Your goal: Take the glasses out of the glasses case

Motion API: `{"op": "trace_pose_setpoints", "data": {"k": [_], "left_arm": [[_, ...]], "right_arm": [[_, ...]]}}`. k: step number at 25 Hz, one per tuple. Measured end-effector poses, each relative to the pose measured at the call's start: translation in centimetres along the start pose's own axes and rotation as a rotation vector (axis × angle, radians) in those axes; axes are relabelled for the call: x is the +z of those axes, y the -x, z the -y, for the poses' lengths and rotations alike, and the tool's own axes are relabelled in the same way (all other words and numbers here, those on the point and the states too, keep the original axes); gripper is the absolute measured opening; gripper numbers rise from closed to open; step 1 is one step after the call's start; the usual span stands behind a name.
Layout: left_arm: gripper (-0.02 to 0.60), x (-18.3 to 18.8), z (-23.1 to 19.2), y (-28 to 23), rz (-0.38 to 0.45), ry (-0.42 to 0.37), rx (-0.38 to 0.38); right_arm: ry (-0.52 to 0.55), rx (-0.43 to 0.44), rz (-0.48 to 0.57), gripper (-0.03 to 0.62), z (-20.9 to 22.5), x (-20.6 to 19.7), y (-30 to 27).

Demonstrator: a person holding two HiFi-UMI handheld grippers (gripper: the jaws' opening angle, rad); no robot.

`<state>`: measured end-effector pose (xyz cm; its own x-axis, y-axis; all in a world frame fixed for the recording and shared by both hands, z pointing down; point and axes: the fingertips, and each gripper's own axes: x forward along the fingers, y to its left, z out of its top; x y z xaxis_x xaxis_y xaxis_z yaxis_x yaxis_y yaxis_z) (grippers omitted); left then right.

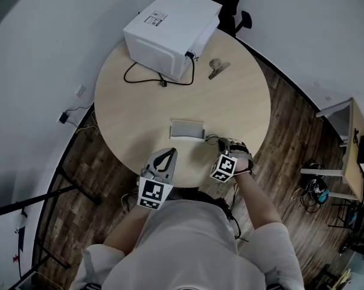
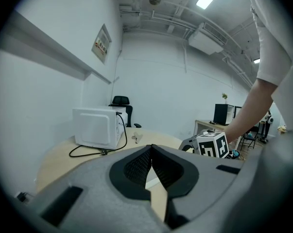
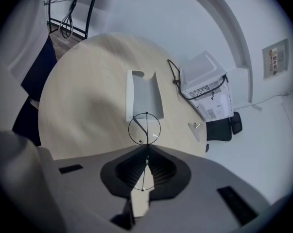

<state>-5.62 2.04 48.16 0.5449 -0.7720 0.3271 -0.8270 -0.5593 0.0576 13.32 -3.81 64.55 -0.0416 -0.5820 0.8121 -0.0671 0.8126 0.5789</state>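
right gripper (image 3: 146, 148) on round wire glasses (image 3: 145, 128)

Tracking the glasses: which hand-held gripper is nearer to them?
Right. The right hand-held gripper is shut on the glasses, beside the case; the left hand-held gripper, shut and empty, sits apart to their left.

Left gripper (image 1: 168, 154): held low in front of the torso, near level, jaws pressed together with nothing between them. Right gripper (image 1: 225, 145): just beside it, tipped steeply down, jaws clamped on thin wire glasses (image 3: 145, 128). Forearms bare, elbows bent.
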Motion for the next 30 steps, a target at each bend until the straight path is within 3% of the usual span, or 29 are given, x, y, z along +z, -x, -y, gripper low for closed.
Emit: {"op": "trace_pose_setpoints", "data": {"k": [8, 22, 30], "left_arm": [[0.008, 0.6, 1.3, -1.4, 0.003, -0.01, 0.017], [0.008, 0.2, 1.8, -3.3, -0.039, 0.002, 0.078], [0.008, 0.0, 1.9, -4.1, -0.065, 0.002, 0.093]], "right_arm": [[-0.006, 0.059, -0.002, 0.018, -1.5, -2.9, -1.3], [0.058, 0.119, 0.05, 0.018, -2.2, -4.1, -4.5], [0.035, 0.203, 0.091, 0.018, -2.6, -4.1, -5.3]]}}
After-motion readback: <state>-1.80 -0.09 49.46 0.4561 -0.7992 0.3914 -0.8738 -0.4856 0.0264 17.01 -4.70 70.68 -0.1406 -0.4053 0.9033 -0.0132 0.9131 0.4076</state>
